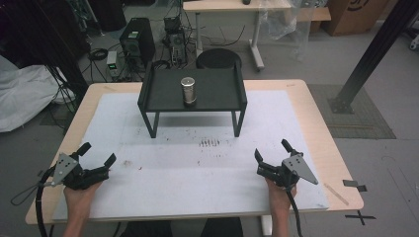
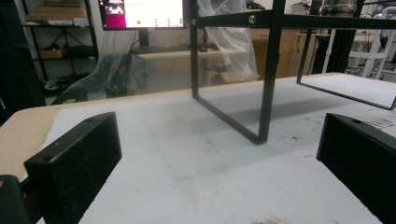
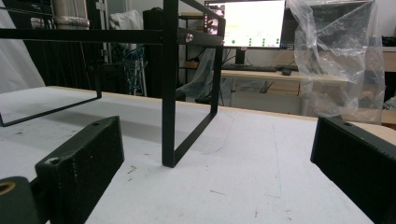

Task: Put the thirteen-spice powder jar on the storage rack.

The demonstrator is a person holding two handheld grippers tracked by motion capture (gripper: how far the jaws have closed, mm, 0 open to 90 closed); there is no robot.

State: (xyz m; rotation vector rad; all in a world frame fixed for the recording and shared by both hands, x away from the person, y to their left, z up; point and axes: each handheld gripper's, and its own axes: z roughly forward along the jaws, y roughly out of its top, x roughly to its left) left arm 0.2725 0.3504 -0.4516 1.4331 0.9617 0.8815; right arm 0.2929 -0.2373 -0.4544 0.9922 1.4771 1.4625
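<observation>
A metal can stands upright on a black raised tray stand at the back middle of the table. My left gripper rests open near the front left, held by a hand, nothing between its jaws. At the front right my right gripper is open and empty too. In the left gripper view the stand's leg frame rises ahead, between the gripper jaws. The right gripper view has the gripper facing the stand's other leg, with the can's base at the top left.
A white mat covers most of the wooden table. Behind the table are a round black stool, computer cases, cables and a desk. A black post slants at the right. Tape marks lie on the floor at the right.
</observation>
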